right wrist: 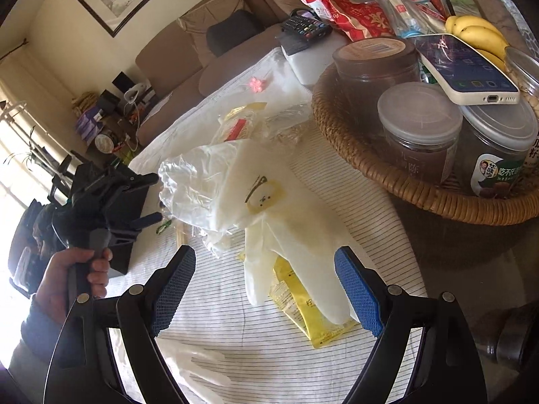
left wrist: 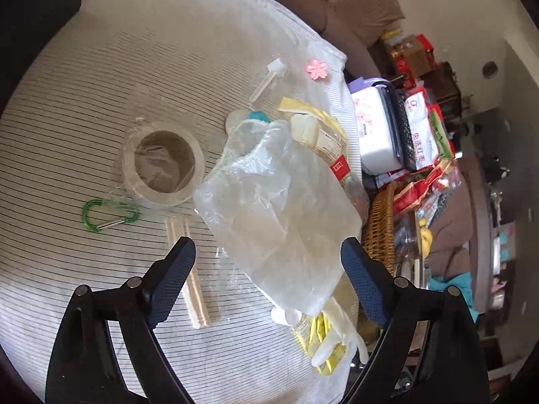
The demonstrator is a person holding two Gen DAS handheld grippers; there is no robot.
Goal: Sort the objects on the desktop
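My left gripper point(left wrist: 267, 252) hangs open low over the striped tablecloth point(left wrist: 84, 101), one finger on each side of the near end of a crumpled clear plastic glove point(left wrist: 276, 208); the pads do not press it. A clear tape roll point(left wrist: 165, 165), a green carabiner point(left wrist: 107, 215), wrapped chopsticks point(left wrist: 193, 289) and a pink flower clip point(left wrist: 316, 68) lie around it. My right gripper point(right wrist: 266, 259) is open too, with a white rubber glove point(right wrist: 303, 262) and a yellow packet point(right wrist: 313, 320) lying on the cloth between its fingers. A hand holds the left gripper point(right wrist: 153, 198) at the left.
A wicker basket point(right wrist: 404, 181) with jars, a phone point(right wrist: 468, 70) and bananas point(right wrist: 478, 32) stands at the right. Snack bags, a remote point(right wrist: 305, 28) and a white box crowd the far side. Another pale glove point(right wrist: 202, 367) lies near the front. A sofa is behind the table.
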